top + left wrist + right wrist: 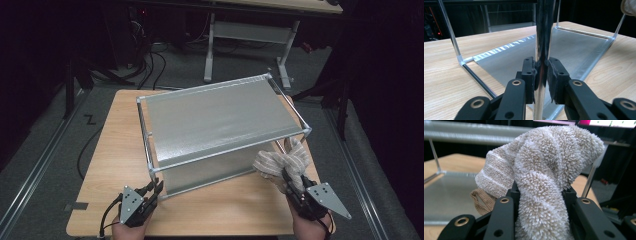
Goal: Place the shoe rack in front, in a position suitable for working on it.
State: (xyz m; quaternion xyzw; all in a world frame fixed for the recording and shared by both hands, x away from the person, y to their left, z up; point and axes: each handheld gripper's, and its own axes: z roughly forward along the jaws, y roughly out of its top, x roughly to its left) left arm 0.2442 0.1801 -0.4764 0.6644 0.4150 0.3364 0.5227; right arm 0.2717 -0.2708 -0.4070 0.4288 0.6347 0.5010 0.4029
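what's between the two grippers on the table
In the high view, bare wood tabletop and the rack's lower front edge lie between the left gripper and the right gripper.

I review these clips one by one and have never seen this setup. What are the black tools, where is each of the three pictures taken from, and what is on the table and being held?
A person holds a two-jaw hand tool in each hand. The high view looks down from above at a wooden table. On it stands a metal rack with grey shelf sheets. Each of the other two pictures comes from a camera riding on one tool, looking along its black jaws. The left gripper is closed on an upright shiny post at the rack's near corner. The right gripper clamps a bunched beige towel, held up beside the rack's right end.
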